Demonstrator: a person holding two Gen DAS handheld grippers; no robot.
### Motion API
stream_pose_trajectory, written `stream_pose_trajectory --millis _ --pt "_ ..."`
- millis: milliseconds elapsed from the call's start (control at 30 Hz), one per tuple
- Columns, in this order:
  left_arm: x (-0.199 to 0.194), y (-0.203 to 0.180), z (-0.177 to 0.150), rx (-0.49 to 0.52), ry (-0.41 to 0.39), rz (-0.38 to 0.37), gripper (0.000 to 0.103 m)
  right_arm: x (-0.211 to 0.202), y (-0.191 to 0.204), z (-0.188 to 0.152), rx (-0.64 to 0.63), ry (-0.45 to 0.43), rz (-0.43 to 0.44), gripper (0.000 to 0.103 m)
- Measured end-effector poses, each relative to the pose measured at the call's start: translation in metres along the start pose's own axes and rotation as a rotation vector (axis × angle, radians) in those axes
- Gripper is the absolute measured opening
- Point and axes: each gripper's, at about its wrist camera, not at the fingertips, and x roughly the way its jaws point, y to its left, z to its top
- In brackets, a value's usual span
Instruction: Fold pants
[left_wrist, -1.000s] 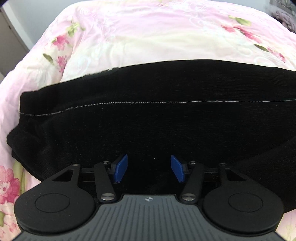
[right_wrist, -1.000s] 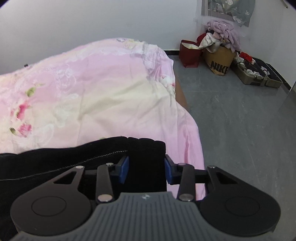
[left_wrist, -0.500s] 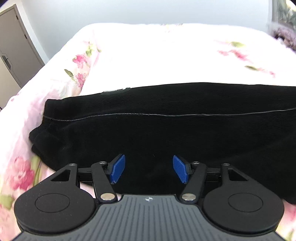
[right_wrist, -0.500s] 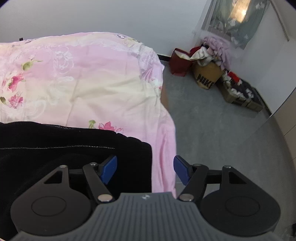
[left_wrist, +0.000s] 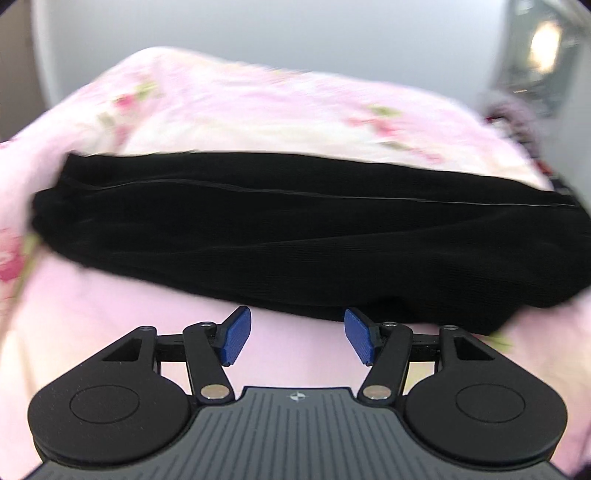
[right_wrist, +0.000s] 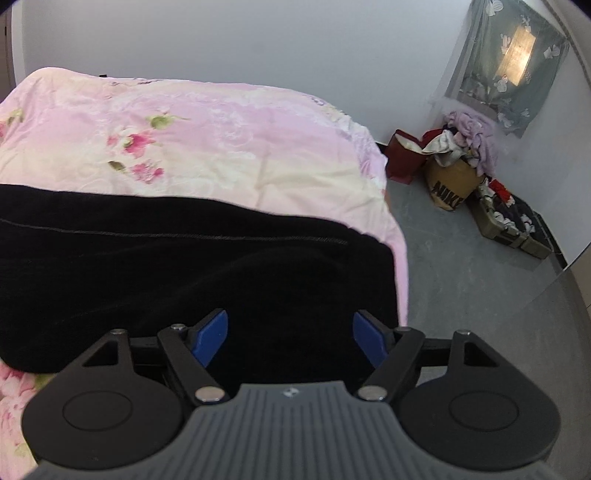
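Observation:
The black pants (left_wrist: 288, 229) lie folded lengthwise in a long band across the pink floral bed cover (left_wrist: 258, 107). My left gripper (left_wrist: 295, 338) is open and empty, just short of the pants' near edge, over bare cover. In the right wrist view the pants (right_wrist: 166, 266) end near the bed's right edge. My right gripper (right_wrist: 290, 339) is open wide and empty, its blue pads (right_wrist: 210, 338) above the near right end of the pants.
The bed's right edge (right_wrist: 400, 258) drops to a grey floor (right_wrist: 461, 280). Against the far wall stand a red bag (right_wrist: 404, 160), a brown bag piled with clothes (right_wrist: 452, 181) and an open case (right_wrist: 513, 221).
The right gripper let go of the pants' end and opened wide. Both grippers drew back toward me; the left one now sits off the cloth. The left view is blurred by motion.

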Motion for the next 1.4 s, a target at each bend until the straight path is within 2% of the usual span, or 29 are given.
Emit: stream_pose_trajectory --millis 100,233,333,433,567,767,933,1033,1167,1267,1333,1400 --pt "0.011 -0.025 -0.005 0.072 -0.004 -0.131 0.069 -0.002 0.015 -0.036 0.051 0.017 0.056 0.072" --pt "0.02 -0.064 -0.019 0.173 0.014 -0.238 0.069 0.006 0.028 -0.074 0.108 0.05 0.102 0.072" --pt "0.03 -0.086 -0.029 0.276 0.023 -0.254 0.069 0.012 0.037 -0.089 0.146 0.062 0.133 0.072" --pt "0.036 -0.106 -0.039 0.359 0.006 -0.235 0.069 0.015 0.05 -0.093 0.111 0.051 0.133 0.072" --pt "0.055 -0.119 -0.04 0.404 -0.03 -0.22 0.07 0.015 0.058 -0.089 0.039 0.022 0.156 0.072" --pt "0.066 -0.13 -0.044 0.471 -0.1 -0.219 0.07 0.027 0.048 -0.072 -0.072 0.02 0.111 0.075" --pt "0.071 -0.138 -0.048 0.515 -0.138 -0.222 0.07 0.045 0.025 -0.058 -0.041 0.055 0.124 0.075" --pt "0.07 -0.146 -0.046 0.532 -0.186 -0.219 0.07 0.051 0.018 -0.047 -0.034 0.031 0.147 0.075" --pt "0.065 -0.153 -0.024 0.515 -0.263 -0.238 0.072 0.056 0.01 -0.024 -0.012 0.007 0.158 0.075" --pt "0.075 -0.15 -0.005 0.477 -0.228 -0.294 0.077 0.056 0.003 -0.006 0.019 -0.016 0.184 0.075" --pt "0.084 -0.154 -0.004 0.528 -0.176 -0.318 0.077 0.057 -0.001 0.002 0.038 -0.015 0.203 0.075" --pt "0.091 -0.162 -0.012 0.619 -0.166 -0.305 0.077 0.059 -0.004 0.007 0.046 -0.014 0.214 0.075"
